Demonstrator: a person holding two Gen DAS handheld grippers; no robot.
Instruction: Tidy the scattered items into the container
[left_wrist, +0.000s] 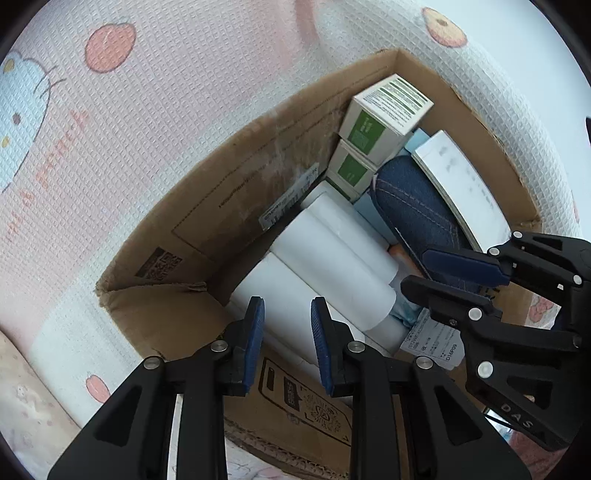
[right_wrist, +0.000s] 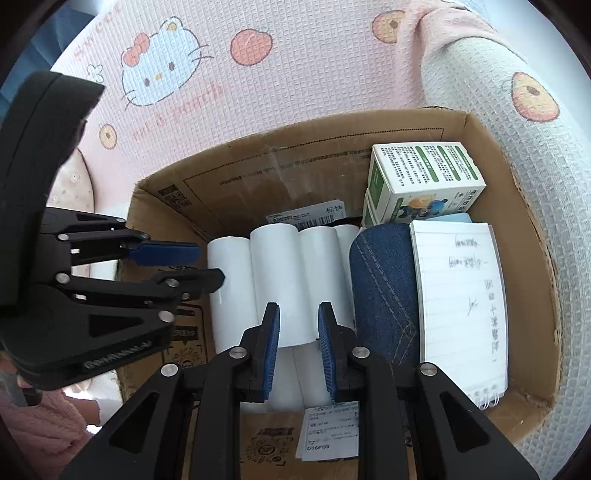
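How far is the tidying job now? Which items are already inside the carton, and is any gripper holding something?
Mostly done, it seems. The cardboard box already holds white rolls, two green-and-white boxes, a denim pouch and a notebook. Nothing is in hand: the left gripper and right gripper are both open and empty above the box. No loose items show on the pink blanket in these views.
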